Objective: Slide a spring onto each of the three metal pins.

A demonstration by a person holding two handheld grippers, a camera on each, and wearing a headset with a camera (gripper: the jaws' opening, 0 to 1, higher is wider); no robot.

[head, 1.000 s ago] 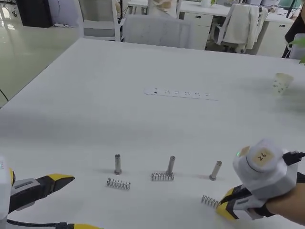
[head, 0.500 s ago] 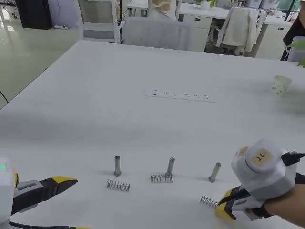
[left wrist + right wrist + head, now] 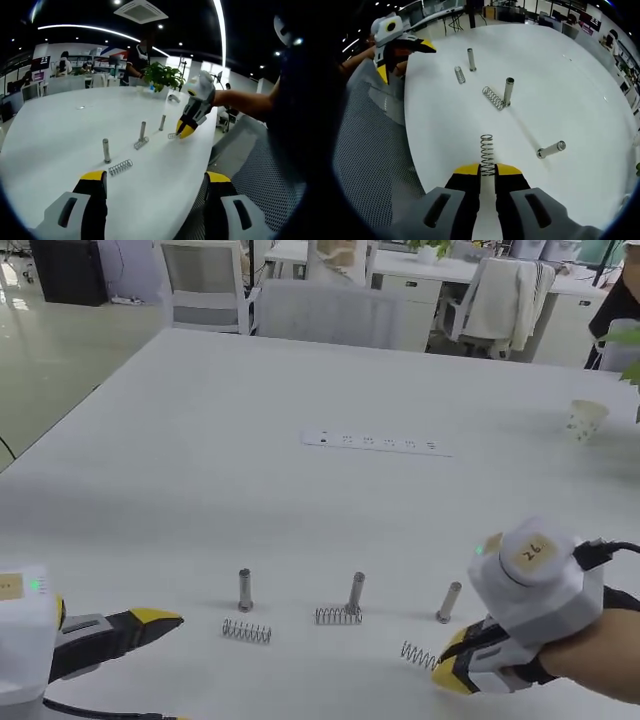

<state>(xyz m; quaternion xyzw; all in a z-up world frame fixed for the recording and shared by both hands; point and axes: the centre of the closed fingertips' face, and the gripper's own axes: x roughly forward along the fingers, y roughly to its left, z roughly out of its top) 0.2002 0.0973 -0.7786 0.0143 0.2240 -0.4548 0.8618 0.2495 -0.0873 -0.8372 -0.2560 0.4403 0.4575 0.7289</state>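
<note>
The right hand-held gripper was clamped on one end of a spring, near the right metal pin. The left hand-held gripper stood open over the desk edge. Two loose springs lay by the other pins.

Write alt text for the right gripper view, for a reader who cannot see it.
The right tool pinches one end of a spring lying on a white table. Beyond stand three metal pins, two with loose springs beside them; the open left tool sits upper left.
</note>
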